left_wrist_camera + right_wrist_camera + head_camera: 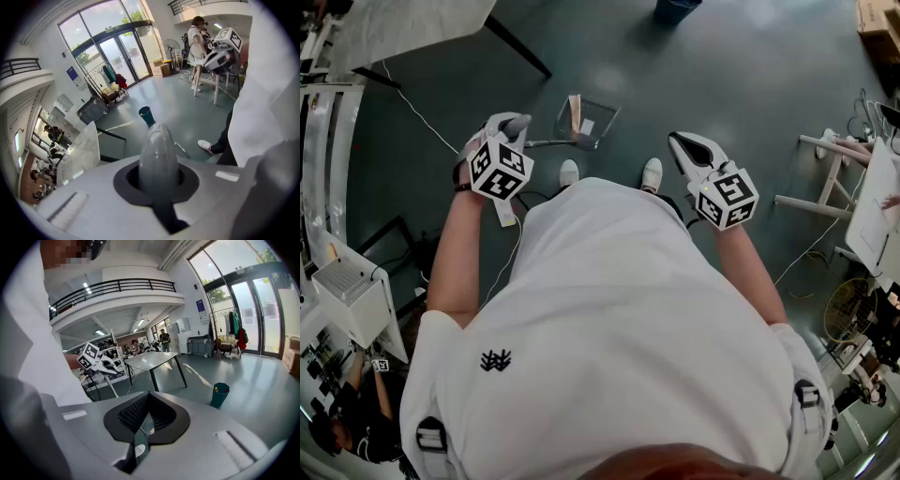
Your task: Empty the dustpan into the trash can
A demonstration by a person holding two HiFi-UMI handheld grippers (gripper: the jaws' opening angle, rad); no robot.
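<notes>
The dustpan (584,120) is a clear-sided pan with a long grey handle (546,143), standing by the person's white shoes with a few scraps inside. My left gripper (514,127) is shut on the handle's rounded end (157,157), which fills the gap between its jaws in the left gripper view. The teal trash can (675,9) stands further ahead on the floor; it is also visible as the can (146,115) and the can (219,394). My right gripper (677,142) is shut and holds nothing, its jaws pressed together (146,399).
A dark-legged table (412,28) stands ahead on the left, and shows in the right gripper view as the table (151,361). White stands and cables (825,178) crowd the right side. Shelving (337,281) lines the left. Cardboard boxes (877,19) sit far right. Other people stand in the background.
</notes>
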